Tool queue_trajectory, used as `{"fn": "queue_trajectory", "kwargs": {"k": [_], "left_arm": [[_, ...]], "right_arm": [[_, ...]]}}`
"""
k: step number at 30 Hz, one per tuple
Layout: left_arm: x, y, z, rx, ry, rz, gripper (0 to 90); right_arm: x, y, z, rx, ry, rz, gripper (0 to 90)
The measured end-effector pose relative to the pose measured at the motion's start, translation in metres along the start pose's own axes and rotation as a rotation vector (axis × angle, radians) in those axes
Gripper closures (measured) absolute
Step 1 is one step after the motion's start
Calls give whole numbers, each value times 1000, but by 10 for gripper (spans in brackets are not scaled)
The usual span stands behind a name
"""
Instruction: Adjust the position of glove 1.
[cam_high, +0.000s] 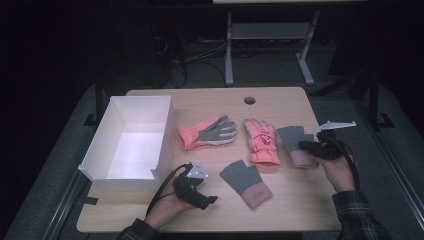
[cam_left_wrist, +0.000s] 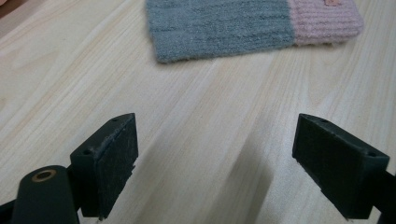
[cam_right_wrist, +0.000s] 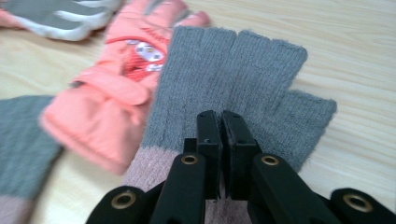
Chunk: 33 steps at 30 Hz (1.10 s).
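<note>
Two grey knit fingerless gloves with pink cuffs lie on the wooden table. One glove (cam_high: 246, 182) (cam_left_wrist: 224, 25) (cam_right_wrist: 21, 126) rests near the front, just right of my left gripper (cam_high: 209, 192) (cam_left_wrist: 215, 168), whose jaws stand wide open over bare wood. The other grey glove (cam_high: 292, 137) (cam_right_wrist: 243, 70) is at the right, and my right gripper (cam_high: 306, 145) (cam_right_wrist: 221, 116) is shut on its fabric near the pink cuff. Its knit creases at the jaws.
Between the grey gloves lies a coral ski glove (cam_high: 261, 141) (cam_right_wrist: 107, 98), back up. Its mate (cam_high: 207, 132) (cam_right_wrist: 56, 16) lies palm up towards the middle. A white open box (cam_high: 120, 181) stands at the left. A round cable hole (cam_high: 249, 100) sits near the far edge.
</note>
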<state>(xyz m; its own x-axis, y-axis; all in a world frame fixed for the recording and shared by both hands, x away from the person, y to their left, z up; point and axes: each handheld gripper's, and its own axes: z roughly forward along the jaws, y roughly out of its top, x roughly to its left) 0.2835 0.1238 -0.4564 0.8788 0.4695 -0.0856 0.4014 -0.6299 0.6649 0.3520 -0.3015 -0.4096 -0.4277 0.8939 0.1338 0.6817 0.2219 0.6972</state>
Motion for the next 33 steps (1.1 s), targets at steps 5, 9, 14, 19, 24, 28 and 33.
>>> {"fn": "queue_trajectory", "kwargs": {"k": [5, 9, 14, 19, 24, 28, 33], "left_arm": [[1, 0, 0, 1, -1, 1, 139], [1, 1, 0, 5, 0, 9, 139], [1, 0, 0, 14, -1, 18, 139], [1, 0, 1, 16, -6, 14, 138], [-1, 0, 2, 7, -6, 10, 138], [-1, 0, 2, 14, -7, 14, 138], [0, 0, 3, 11, -8, 6, 138]], "right_arm": [[14, -1, -10, -1, 33, -24, 866], [25, -2, -17, 2, 62, -43, 865], [40, -4, -24, 4, 101, -59, 865], [56, -5, -25, 10, 128, -98, 865], [71, -6, -24, 31, 162, -115, 865], [83, -5, -21, 33, 186, -138, 865], [99, -5, -17, 47, 225, -161, 865]]}}
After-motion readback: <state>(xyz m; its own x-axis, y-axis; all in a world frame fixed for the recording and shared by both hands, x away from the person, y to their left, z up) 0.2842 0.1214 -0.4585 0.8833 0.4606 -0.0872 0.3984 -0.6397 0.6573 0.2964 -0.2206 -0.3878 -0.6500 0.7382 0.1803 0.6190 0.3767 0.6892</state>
